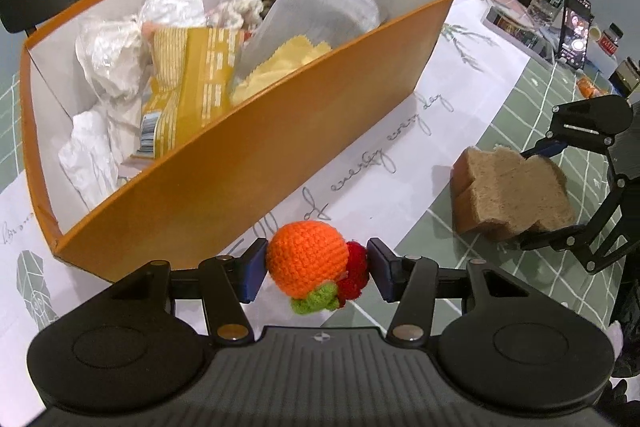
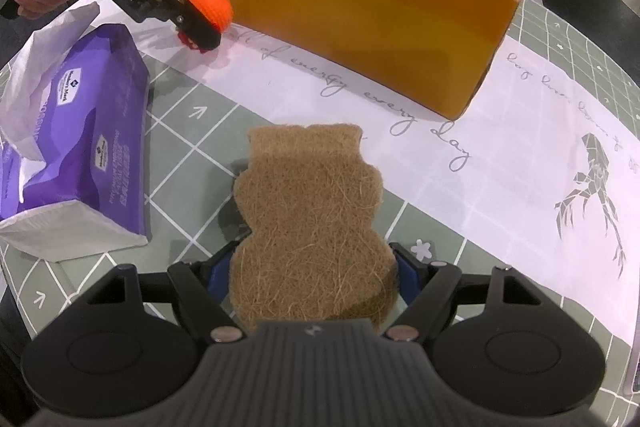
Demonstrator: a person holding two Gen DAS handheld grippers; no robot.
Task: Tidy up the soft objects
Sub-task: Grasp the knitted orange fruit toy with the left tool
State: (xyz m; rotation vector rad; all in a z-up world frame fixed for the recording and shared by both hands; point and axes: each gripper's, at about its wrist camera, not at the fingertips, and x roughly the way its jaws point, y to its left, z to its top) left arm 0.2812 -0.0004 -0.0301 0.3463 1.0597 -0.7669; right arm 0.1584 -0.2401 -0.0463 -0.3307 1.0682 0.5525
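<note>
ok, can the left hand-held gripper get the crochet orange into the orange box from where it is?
Probably yes. The left hand-held gripper is shut on the crochet orange, just outside the near wall of the orange box. The box is open-topped with nothing over it; the gripper only has to lift over that wall. The right hand-held gripper is off to the side.

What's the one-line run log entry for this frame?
left gripper: shut on crochet fruit, outside orange box | right gripper: shut on brown sponge on table | box: partly filled
</note>
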